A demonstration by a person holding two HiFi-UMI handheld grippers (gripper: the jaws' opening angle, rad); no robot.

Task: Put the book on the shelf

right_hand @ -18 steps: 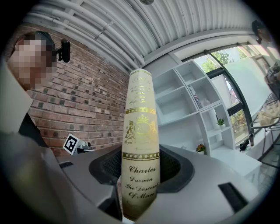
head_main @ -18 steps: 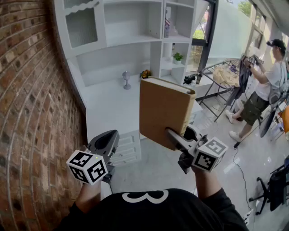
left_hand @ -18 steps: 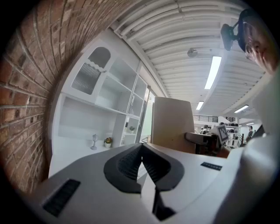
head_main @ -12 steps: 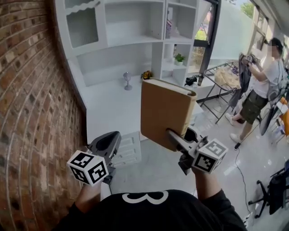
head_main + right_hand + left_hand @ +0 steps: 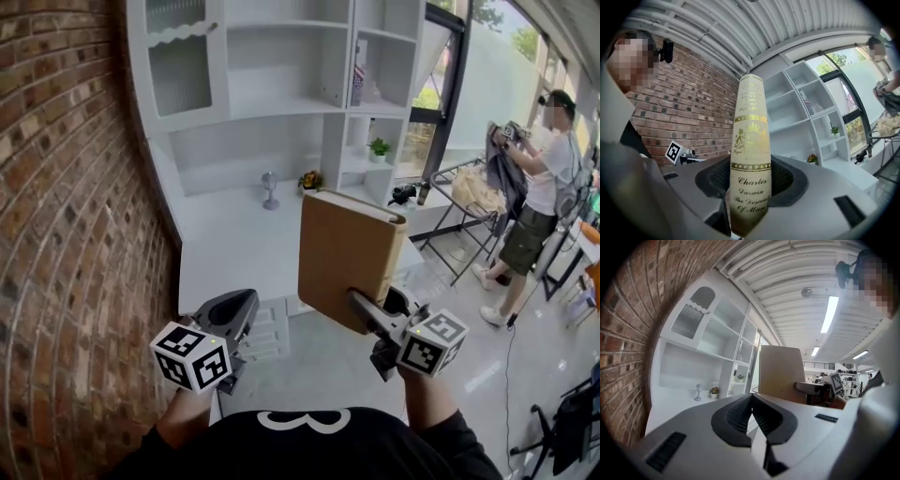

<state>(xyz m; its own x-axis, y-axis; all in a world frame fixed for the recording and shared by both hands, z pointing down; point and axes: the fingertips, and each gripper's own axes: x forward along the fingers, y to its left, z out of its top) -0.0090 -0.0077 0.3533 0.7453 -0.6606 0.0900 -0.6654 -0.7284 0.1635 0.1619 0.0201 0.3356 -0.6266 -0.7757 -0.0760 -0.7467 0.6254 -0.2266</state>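
A tan hardback book [image 5: 345, 267] stands upright in the air, clamped at its lower edge by my right gripper [image 5: 367, 312]. Its cream spine with gold lettering [image 5: 750, 154] fills the middle of the right gripper view, pinched between the dark pads. The white shelf unit [image 5: 281, 84] with open compartments stands ahead above a white desk [image 5: 230, 234]. My left gripper [image 5: 232, 314] hangs low at the left, shut and holding nothing; its jaws [image 5: 751, 416] meet in the left gripper view, where the book [image 5: 780, 373] shows to the right.
A brick wall [image 5: 66, 234] runs along the left. A small lamp [image 5: 270, 190] and a flower pot [image 5: 307, 180] sit on the desk; a plant [image 5: 379, 147] and books [image 5: 359, 71] occupy right-hand shelves. A person [image 5: 544, 187] stands by a rack at far right.
The view has risen and moved nearer the shelf unit. Both grippers sit slightly lower in the picture, and the book is still held upright in the right one.
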